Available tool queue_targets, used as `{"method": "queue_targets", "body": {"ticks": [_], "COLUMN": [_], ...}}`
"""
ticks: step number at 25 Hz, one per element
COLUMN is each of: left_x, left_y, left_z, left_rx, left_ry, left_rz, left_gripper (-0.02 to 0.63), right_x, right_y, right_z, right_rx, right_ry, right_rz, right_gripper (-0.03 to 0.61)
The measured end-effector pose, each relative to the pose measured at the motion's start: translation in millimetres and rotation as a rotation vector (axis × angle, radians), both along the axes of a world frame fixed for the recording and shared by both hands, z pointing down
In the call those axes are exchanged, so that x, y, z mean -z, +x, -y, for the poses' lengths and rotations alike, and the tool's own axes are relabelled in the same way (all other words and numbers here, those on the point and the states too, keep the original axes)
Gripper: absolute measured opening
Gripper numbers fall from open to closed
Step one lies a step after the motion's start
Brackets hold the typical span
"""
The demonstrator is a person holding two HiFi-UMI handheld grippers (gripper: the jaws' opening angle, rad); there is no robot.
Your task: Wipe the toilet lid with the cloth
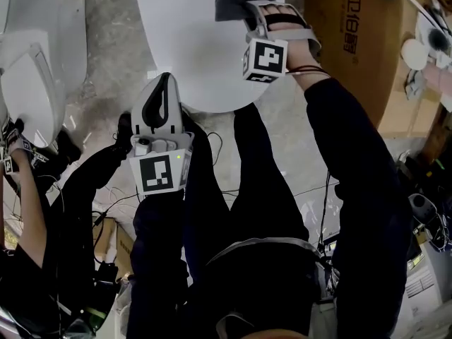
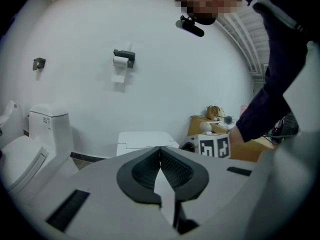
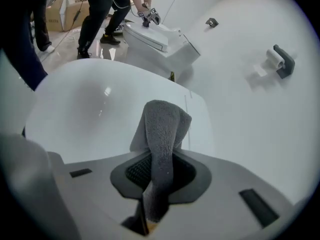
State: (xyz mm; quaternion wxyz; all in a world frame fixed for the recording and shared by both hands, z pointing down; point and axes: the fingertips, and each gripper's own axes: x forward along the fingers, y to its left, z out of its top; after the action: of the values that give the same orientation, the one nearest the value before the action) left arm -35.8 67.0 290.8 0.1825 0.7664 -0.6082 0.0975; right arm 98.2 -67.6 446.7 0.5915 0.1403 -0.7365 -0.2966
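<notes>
Lid [image 1: 187,44] of a white toilet, closed, lies ahead of a standing person in dark trousers [image 1: 261,189], seen from above. Nearest to the person, the left gripper [image 1: 166,80] points forward, its tip over the lid's near edge in the head view. Its fingers [image 2: 175,168] are pressed together with nothing between them.

Farther along, over the far right part of the lid, the right gripper [image 1: 244,9] has its fingers clamped on a grey, fuzzy cloth [image 3: 162,126]. The cloth sticks out past the fingers and folds over at its end, with the glossy lid behind it. Whether the cloth touches the lid cannot be told.

Beyond the lid stands the toilet's white tank [image 2: 145,140], against a plain white wall [image 2: 165,74]. A paper roll holder [image 2: 123,58] is fixed high on that wall.

To the left, across a strip of grey stone floor [image 1: 113,41], is a second toilet [image 1: 32,69], also white. Another person's arm [image 1: 28,189] reaches toward it. To the right of the lid stands a brown cardboard box [image 1: 346,34] with printed characters on its side.
</notes>
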Motion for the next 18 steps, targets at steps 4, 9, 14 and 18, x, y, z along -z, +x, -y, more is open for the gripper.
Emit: {"method": "queue_targets", "body": {"ticks": [4, 9, 14, 18], "left_x": [1, -3, -10, -11], "left_y": [-10, -25, -35, -38], "left_z": [3, 6, 10, 16], "left_rx": [0.053, 0.133, 0.182, 0.196], "left_ry": [-0.014, -0.038, -0.055, -0.055], "left_rz": [0.009, 0.016, 0.027, 0.028], "left_gripper": [0.015, 0.015, 0.015, 0.015], "right_x": [2, -15, -34, -49], "right_y": [-26, -49, -62, -65], "right_z": [69, 116, 144, 150], "right_rx": [0.045, 0.098, 0.110, 0.106], "right_ry": [0.059, 0.077, 0.084, 0.058], "right_rz": [0.004, -0.045, -0.074, -0.100], "right_gripper": [0.067, 0.067, 0.066, 0.066]}}
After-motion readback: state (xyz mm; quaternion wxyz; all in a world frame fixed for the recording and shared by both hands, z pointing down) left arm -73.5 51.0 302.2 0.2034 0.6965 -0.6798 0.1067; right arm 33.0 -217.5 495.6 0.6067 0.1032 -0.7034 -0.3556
